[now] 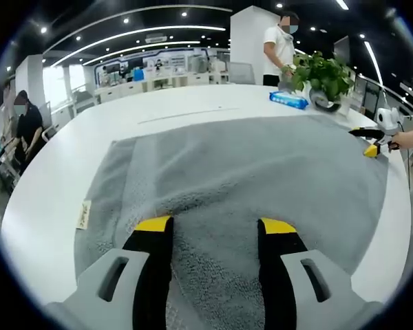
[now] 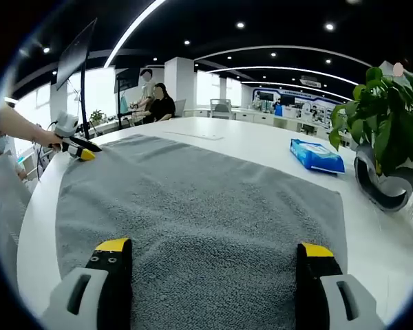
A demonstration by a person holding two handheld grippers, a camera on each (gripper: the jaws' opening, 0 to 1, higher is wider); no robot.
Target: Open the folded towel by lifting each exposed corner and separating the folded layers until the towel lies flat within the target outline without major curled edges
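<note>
The grey towel (image 1: 248, 185) lies spread open across the round white bench (image 1: 69, 158), apparently in a single layer with no fold left standing, so the unfolding looks nearly finished. I cannot make out a target outline on the bench, so whether the towel sits inside one is not clear.

In the left gripper view, the left gripper (image 1: 216, 230) hangs over the near edge of the towel, jaws apart with bare terry between the yellow tips, holding nothing. A small white label (image 1: 83, 214) sticks out from the towel's edge at about 9 o'clock. The right gripper comes in at 3 o'clock, its tips down at the far corner, probably to press or tug that corner flat.

In the right gripper view, the right gripper (image 2: 215, 251) stands wide open over the towel (image 2: 193, 206); the other gripper shows at 10 o'clock beside a corner (each sits at an opposite end, which suits pulling out slack).

A blue wipes packet (image 2: 317, 155) and a potted plant (image 2: 385, 130) stand on the bench beyond the towel, clear of it.
</note>
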